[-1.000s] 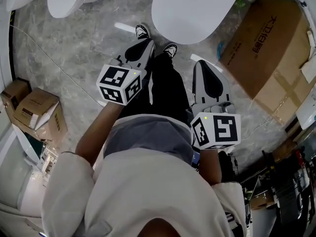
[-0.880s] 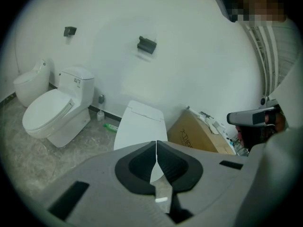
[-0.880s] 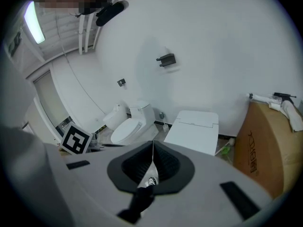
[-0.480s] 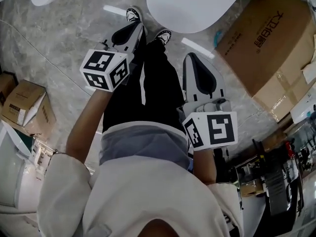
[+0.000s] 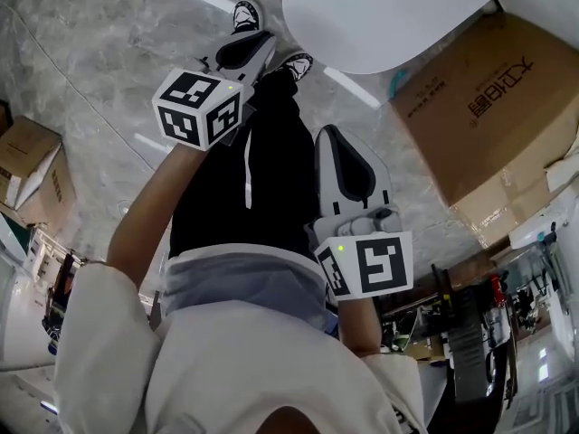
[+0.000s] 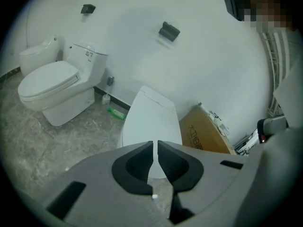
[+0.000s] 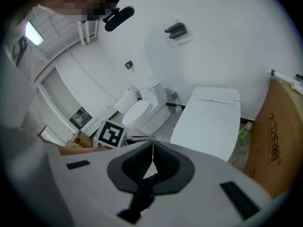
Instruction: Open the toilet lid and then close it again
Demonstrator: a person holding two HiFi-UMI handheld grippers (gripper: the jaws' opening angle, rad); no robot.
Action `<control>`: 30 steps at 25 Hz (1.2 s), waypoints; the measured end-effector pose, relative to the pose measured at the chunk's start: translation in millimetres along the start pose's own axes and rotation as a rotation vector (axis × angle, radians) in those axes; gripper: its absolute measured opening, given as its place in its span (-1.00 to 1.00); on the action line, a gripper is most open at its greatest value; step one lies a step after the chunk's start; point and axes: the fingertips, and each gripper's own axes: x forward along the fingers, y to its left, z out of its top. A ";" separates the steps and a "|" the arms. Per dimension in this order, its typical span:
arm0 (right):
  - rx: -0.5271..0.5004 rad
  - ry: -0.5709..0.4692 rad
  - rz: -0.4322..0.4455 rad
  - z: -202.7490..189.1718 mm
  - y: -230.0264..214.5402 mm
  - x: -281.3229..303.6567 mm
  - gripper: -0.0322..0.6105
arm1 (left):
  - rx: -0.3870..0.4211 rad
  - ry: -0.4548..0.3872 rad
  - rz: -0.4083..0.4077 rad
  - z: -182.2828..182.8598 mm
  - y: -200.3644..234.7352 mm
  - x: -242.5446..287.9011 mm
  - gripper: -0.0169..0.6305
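Hanging beside my legs, my left gripper and right gripper are both pinched shut on nothing. Just ahead the toilet lid lies flat down, touched by neither, so I judge the job either unstarted or finished. One carton stands beside it. Farther off stand a second toilet and a third toilet.

The left hand-held gripper was held out ahead of the person on an extended left forearm. It was angled downward, jaws together with nothing between them. The right hand-held gripper sat nearer the body, also tilted downward, jaws closed and empty. The two were well apart, one on either side of the legs.
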 end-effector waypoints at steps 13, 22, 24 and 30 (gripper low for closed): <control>0.055 -0.005 -0.075 2.2 -20.9 22.7 -0.87 | -0.142 0.052 -0.059 -33.5 58.9 55.8 -0.73; 0.094 0.016 -0.100 -4.0 -29.5 31.4 -0.87 | -0.207 0.108 -0.131 -55.1 87.2 112.9 -0.43; 0.103 0.018 -0.104 -5.1 -31.4 33.3 -0.87 | -0.224 0.120 -0.135 -58.6 92.3 122.2 -0.40; 0.126 0.028 -0.107 -5.9 -35.4 39.0 -0.87 | -0.218 0.146 -0.149 -67.8 104.1 145.0 -0.31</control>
